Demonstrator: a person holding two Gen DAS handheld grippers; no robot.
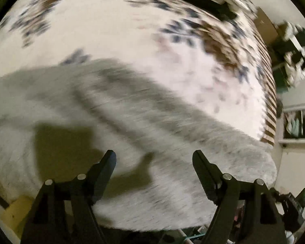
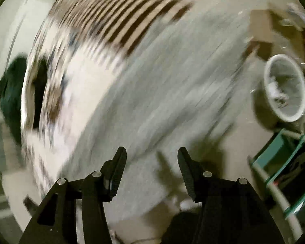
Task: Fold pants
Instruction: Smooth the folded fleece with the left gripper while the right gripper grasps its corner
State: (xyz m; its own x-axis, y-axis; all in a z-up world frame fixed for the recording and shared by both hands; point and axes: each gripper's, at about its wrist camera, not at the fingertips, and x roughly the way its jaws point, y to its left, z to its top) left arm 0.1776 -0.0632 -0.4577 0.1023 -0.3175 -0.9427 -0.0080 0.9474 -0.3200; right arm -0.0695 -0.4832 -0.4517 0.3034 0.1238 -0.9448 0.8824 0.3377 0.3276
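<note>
Both your grippers hang empty above the pants

Your left gripper (image 1: 154, 158) stands wide apart, your right gripper (image 2: 151, 154) less so, nothing between either pair. Below them the grey pants (image 1: 132, 109) lie spread on the flowered bedspread (image 1: 103, 24); beyond, a white bin (image 2: 284, 89) stands on the floor.

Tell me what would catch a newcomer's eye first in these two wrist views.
First, the grey pants spread wide across the middle of both blurred views, lying on a white bedspread with dark flower prints and a brown striped border. Next, each view's black gripper at the bottom edge, the left gripper and right gripper, jaws apart with nothing between them. Last, a white bin stands at the right of the right wrist view.
</note>
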